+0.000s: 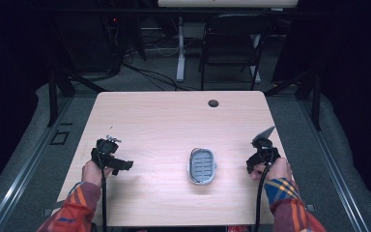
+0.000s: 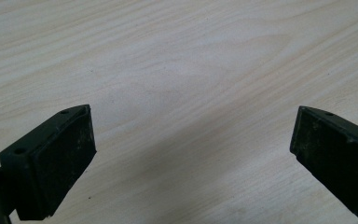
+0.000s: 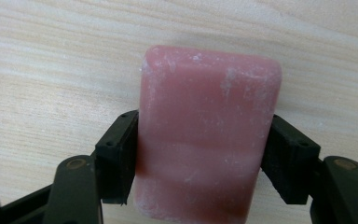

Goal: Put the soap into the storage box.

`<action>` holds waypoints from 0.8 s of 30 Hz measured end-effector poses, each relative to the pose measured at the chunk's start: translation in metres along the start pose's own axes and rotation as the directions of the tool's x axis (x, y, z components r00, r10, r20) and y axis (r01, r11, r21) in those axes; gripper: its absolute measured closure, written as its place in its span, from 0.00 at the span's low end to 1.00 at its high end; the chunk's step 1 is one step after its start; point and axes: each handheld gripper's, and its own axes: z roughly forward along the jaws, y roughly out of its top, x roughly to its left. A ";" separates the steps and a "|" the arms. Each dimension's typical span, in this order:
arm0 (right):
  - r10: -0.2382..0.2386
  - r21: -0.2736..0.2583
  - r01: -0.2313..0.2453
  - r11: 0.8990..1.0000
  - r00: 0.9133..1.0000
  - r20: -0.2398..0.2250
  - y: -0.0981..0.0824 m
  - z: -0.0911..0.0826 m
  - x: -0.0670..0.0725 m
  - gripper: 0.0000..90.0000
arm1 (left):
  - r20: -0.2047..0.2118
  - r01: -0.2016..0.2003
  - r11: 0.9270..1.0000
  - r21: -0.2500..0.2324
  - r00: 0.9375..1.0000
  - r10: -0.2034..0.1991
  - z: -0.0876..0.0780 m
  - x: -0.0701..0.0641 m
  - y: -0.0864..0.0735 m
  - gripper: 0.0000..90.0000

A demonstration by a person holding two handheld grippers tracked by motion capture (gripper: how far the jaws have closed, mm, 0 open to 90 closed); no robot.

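Right gripper (image 3: 200, 154) clamps a pink rectangular soap bar (image 3: 205, 140) by its long sides above the pale wooden table (image 1: 164, 121), probably bound for the grey slotted soap dish (image 1: 202, 166). Left gripper (image 2: 193, 158) gapes empty.

Pale wood-grain laminate bench (image 1: 174, 121). Pink rectangular soap bar (image 3: 205, 135), with darker red bands and white scuffing. Grey slotted oval soap dish (image 1: 202, 166). Black gripper pads (image 3: 121, 154). Orange-blue plaid fabric sleeves (image 1: 285, 193).
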 end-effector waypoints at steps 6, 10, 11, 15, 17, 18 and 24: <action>-0.011 0.005 0.011 1.000 1.000 -0.012 0.000 -0.001 0.000 0.40 | 0.006 -0.002 1.000 -0.001 1.000 0.002 0.001 -0.002 0.000 0.00; -0.014 0.013 0.014 1.000 0.999 -0.035 0.000 -0.003 -0.004 0.40 | 0.006 -0.006 1.000 -0.003 1.000 0.006 0.001 -0.002 0.001 0.00; -0.003 0.004 0.003 1.000 0.999 -0.046 0.000 -0.004 -0.004 0.40 | 0.002 -0.003 1.000 -0.005 1.000 0.003 0.001 -0.001 0.001 0.00; -0.027 0.013 0.028 1.000 0.999 -0.037 -0.001 -0.009 -0.006 0.41 | 0.007 -0.004 1.000 -0.011 1.000 0.004 0.000 -0.002 0.001 0.00; -0.013 -0.010 0.013 1.000 0.999 -0.045 -0.002 -0.011 -0.005 0.41 | 0.003 -0.011 1.000 -0.015 1.000 0.011 0.000 -0.003 0.001 0.00; -0.026 -0.003 0.026 1.000 0.999 -0.041 -0.002 -0.013 -0.004 0.41 | 0.003 -0.018 1.000 -0.015 1.000 0.018 -0.001 -0.003 0.001 0.00; -0.038 -0.015 0.038 0.999 0.998 -0.042 -0.003 -0.017 0.002 0.41 | -0.001 -0.022 1.000 -0.020 1.000 0.022 -0.002 -0.003 0.001 0.00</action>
